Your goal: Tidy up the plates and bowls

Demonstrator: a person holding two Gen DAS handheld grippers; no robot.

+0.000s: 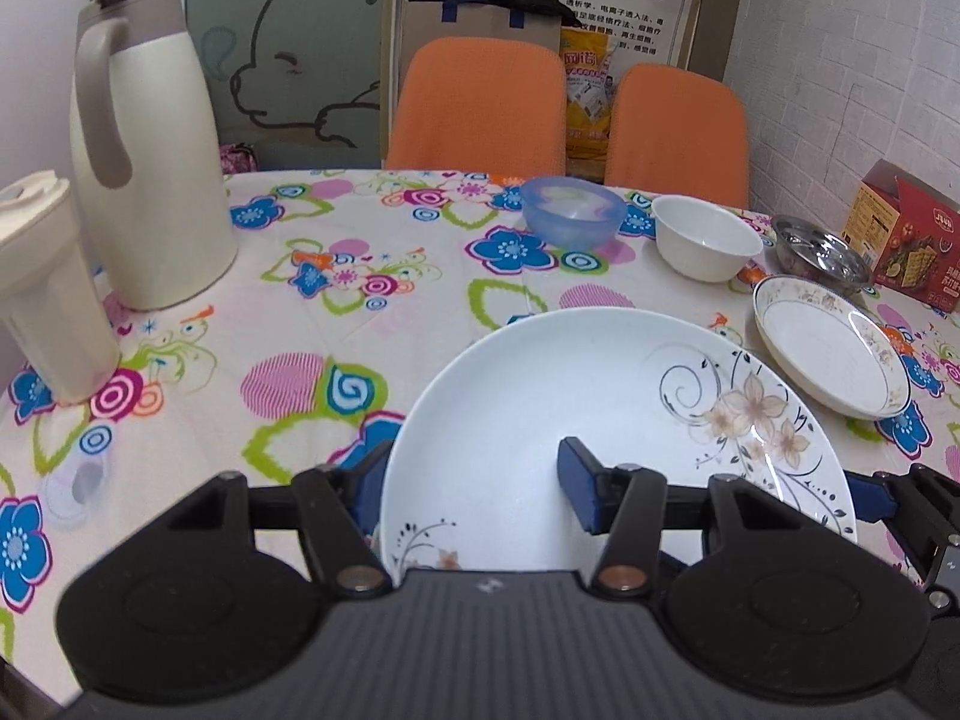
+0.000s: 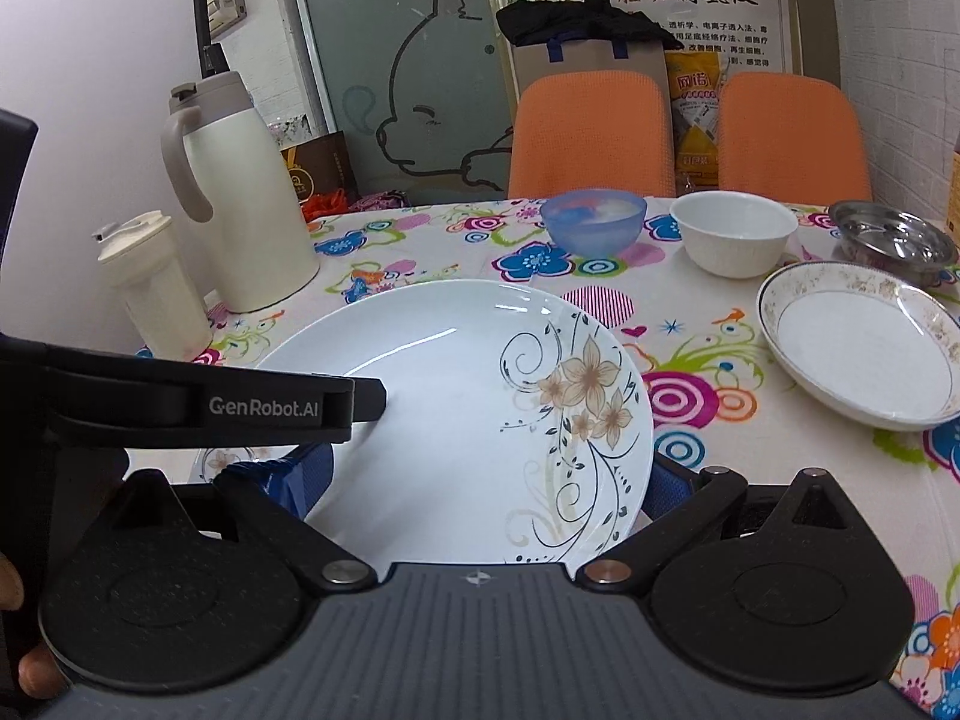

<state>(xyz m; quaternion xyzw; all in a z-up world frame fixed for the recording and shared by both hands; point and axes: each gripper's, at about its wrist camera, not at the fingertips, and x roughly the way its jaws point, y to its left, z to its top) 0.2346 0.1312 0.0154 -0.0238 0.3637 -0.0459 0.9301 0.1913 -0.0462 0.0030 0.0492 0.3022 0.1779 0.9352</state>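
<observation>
Left wrist: floral tablecloth (image 1: pixel 372 276), orange chairs (image 1: pixel 480 108), white brick wall (image 1: pixel 852 60).

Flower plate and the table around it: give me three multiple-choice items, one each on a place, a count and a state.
1. Where is the gold-rimmed plate relative to the flower plate?
A. To its right, apart
B. Stacked under it
C. To its left

2. How many bowls stand along the far edge?
A. One
B. Three
C. Five

3. What state is the white bowl in?
A. Upside down
B. Upright, empty
C. Full of soup

Answers:
1 A, tablecloth shows between them.
2 B, blue bowl, white bowl, steel bowl.
3 B, its bare inside faces up.
</observation>
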